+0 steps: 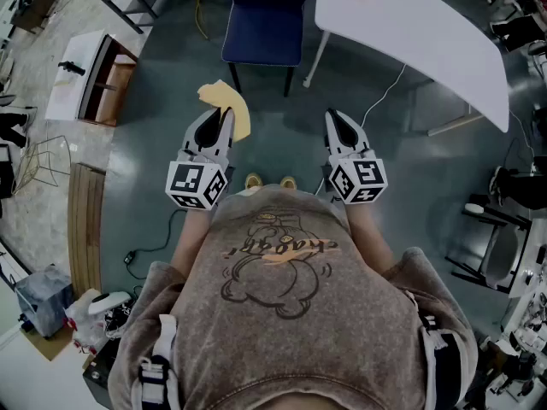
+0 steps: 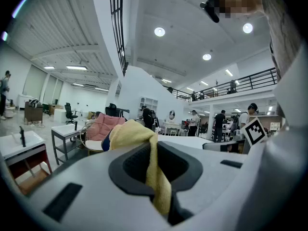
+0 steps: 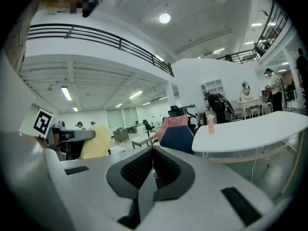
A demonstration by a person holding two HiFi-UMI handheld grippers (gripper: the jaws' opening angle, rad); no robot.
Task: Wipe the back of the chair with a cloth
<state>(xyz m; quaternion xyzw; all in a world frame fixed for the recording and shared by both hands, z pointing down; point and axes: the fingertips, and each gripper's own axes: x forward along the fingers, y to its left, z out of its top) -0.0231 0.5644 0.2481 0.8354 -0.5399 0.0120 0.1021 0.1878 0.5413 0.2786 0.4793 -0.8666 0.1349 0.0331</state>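
Approach stage, before any wiping. The left gripper has its fingers clamped on a yellow cloth, which bunches out past the tips. The right gripper has its fingers together on nothing. The dark blue chair stands on the far side of the floor, well apart from both grippers and just left of the white surface. No contact is made yet — the next move likely calls for stepping closer and laying the cloth flat against the chair's back.

Even, bright light from round ceiling lamps; dimmer head view; strong fisheye bending, dark vignetted corners.
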